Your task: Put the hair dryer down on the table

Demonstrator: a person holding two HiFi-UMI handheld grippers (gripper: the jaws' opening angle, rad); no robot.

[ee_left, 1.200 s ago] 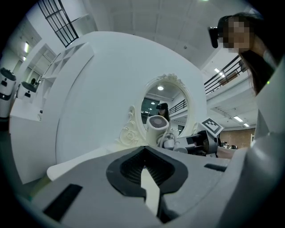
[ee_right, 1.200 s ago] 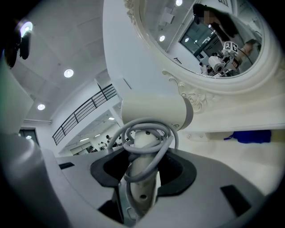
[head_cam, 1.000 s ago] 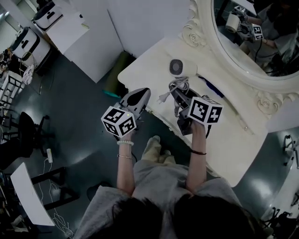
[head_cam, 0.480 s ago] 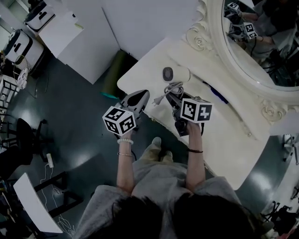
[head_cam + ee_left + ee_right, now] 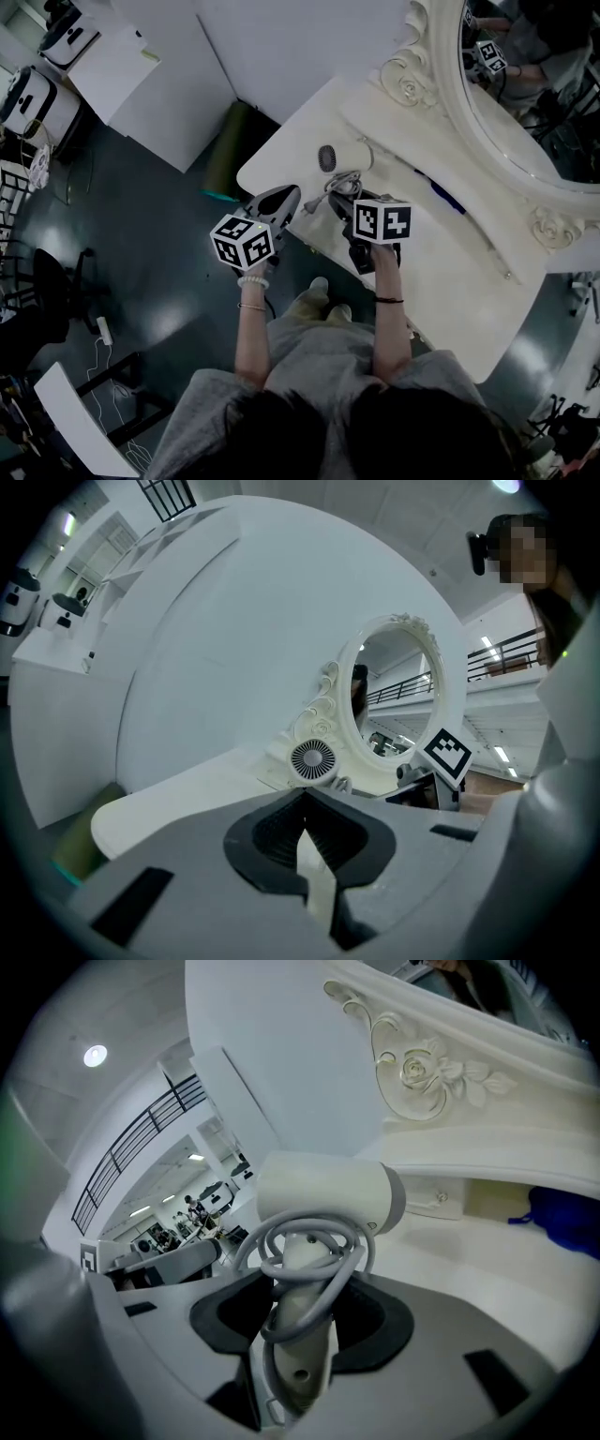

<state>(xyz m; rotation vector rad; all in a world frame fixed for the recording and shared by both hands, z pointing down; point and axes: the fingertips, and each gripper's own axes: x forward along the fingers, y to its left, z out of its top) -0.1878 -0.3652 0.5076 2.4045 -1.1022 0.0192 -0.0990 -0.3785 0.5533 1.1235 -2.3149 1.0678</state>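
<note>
The smooth white hair dryer (image 5: 339, 157), with its round grilled end, is at centre frame over the near edge of the glossy white desk (image 5: 441, 272). The right tongs (image 5: 300, 1307) clamp its handle, which is wound with grey cord (image 5: 309, 1251). The left tongs (image 5: 305, 817) are closed and empty. A carved cream mirror frame (image 5: 422, 75) fills the upper right, above a dark floor (image 5: 141, 244).

Lab hall staging a vanity table (image 5: 450, 272), ornate mirror (image 5: 525, 112).
</note>
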